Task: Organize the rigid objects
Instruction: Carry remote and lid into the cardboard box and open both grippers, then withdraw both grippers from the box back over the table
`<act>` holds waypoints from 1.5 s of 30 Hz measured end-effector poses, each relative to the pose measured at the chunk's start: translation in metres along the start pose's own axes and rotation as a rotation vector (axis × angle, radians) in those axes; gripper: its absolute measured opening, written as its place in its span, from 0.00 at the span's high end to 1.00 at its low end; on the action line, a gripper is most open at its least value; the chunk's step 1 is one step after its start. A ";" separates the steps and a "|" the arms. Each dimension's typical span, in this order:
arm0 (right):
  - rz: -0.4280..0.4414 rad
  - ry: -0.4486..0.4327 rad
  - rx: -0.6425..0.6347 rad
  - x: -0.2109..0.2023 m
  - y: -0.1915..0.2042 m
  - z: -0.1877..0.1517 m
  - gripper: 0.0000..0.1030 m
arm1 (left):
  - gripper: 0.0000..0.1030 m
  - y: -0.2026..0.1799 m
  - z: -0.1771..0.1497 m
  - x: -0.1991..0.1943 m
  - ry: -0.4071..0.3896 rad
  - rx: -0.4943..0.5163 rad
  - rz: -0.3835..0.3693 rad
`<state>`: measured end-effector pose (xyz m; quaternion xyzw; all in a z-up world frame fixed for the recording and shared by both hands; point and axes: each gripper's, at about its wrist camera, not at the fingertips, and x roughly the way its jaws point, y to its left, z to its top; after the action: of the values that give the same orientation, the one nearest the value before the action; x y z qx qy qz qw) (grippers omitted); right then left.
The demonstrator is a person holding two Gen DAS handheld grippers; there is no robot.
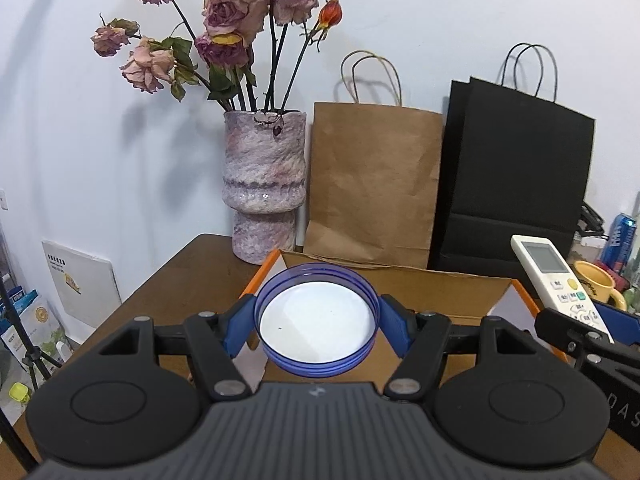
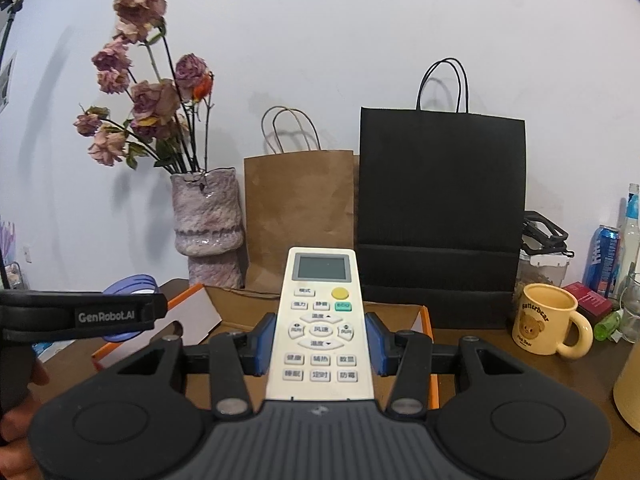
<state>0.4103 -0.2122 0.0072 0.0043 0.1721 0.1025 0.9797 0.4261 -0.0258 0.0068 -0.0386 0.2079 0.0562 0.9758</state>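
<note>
On the brown worktop [image 1: 176, 280], left gripper [image 1: 316, 322] jaws clamp a blue lid [image 1: 316, 320], right gripper [image 2: 320, 344] jaws an air-conditioner remote [image 2: 320, 320]; either could catch the cardboard box [image 1: 440, 288] rim.

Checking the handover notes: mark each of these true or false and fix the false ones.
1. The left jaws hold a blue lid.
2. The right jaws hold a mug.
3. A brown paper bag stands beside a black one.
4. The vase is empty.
1. True: the left gripper is closed on the blue lid.
2. False: the right gripper grips the white remote; the yellow mug sits on the table.
3. True: brown paper bag, black bag.
4. False: the vase holds dried roses.
</note>
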 end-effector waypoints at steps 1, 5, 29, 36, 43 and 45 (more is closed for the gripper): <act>-0.001 0.005 -0.001 0.005 -0.001 0.001 0.56 | 0.34 0.000 0.001 0.004 0.002 0.000 0.002; 0.000 0.035 -0.011 0.026 -0.001 0.005 0.56 | 0.34 -0.002 0.005 0.022 0.014 0.002 0.017; 0.005 0.170 -0.091 0.089 0.004 -0.001 0.00 | 0.00 -0.008 0.000 0.074 0.075 0.073 0.125; -0.003 0.177 -0.081 0.091 0.000 0.001 0.00 | 0.00 -0.007 0.002 0.074 0.077 0.066 0.112; -0.007 0.174 -0.080 0.088 0.000 0.001 0.00 | 0.00 -0.006 0.003 0.068 0.074 0.057 0.096; -0.005 0.169 -0.080 0.084 -0.001 0.001 0.00 | 0.00 -0.006 0.004 0.065 0.068 0.054 0.094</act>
<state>0.4881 -0.1958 -0.0203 -0.0441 0.2498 0.1067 0.9614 0.4869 -0.0254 -0.0161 -0.0043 0.2438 0.0951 0.9651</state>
